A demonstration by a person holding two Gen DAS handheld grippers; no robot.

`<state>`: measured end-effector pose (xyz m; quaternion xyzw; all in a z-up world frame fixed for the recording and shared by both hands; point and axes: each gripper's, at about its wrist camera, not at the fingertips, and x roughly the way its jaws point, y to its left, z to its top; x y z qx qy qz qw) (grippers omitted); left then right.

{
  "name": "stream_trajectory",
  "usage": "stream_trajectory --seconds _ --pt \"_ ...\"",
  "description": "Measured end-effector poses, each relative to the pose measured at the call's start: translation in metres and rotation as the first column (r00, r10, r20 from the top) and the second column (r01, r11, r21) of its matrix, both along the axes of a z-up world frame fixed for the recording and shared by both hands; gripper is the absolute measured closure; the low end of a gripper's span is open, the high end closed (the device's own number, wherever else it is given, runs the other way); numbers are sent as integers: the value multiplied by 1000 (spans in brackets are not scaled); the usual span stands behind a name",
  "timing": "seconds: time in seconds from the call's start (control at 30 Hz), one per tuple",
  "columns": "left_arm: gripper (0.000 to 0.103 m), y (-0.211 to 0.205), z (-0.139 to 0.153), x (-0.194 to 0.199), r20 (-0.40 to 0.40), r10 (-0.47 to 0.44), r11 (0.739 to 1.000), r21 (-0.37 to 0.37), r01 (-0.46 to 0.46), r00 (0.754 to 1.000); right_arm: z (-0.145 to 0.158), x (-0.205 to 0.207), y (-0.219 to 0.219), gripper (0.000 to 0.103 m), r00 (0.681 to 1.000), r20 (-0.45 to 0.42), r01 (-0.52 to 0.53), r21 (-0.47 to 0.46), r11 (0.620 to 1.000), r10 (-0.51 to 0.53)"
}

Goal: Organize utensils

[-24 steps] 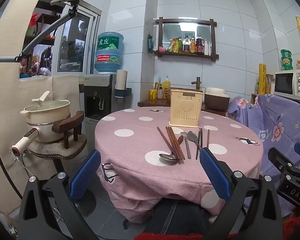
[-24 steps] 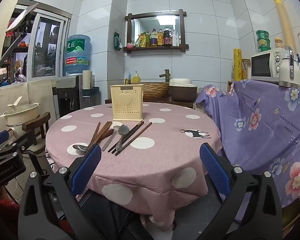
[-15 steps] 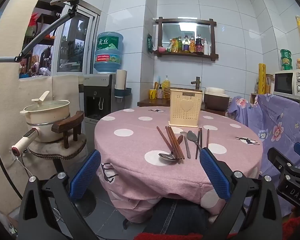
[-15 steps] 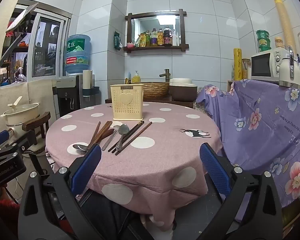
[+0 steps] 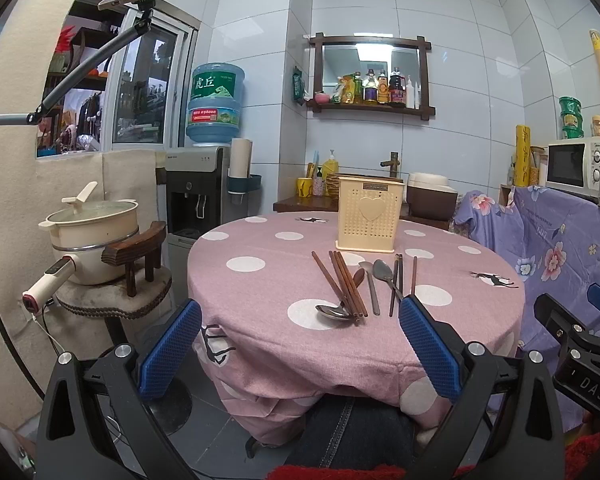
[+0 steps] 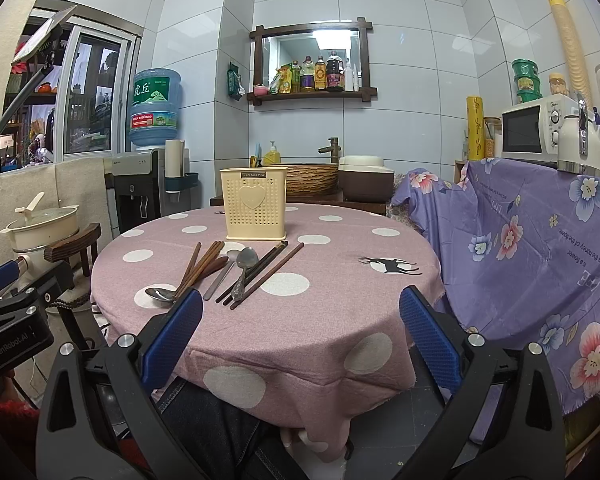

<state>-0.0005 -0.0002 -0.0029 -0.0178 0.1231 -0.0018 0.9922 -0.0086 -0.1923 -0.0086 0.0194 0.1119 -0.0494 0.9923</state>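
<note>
Both sets of tongs, left tongs (image 5: 300, 344) and right tongs (image 6: 300, 340), gape wide and hold nothing, short of the counter (image 6: 320, 320). Chopsticks (image 6: 266, 270) and spoons (image 6: 242, 270) lie loose just in front of the cream utensil holder (image 6: 255, 208), which stands upright further back.

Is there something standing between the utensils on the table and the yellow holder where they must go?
Nothing visible does. The utensils lie on bare tablecloth just in front of the holder, apart from it. Both the left gripper and the right gripper are open, short of the table.
</note>
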Motion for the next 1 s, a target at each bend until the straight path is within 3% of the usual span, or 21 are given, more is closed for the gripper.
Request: stream_trajectory --seconds 1.0 --pt "5 -4 -1 0 -7 -7 1000 4 7 1000 1 -1 1 6 1000 1 0 -1 1000 0"
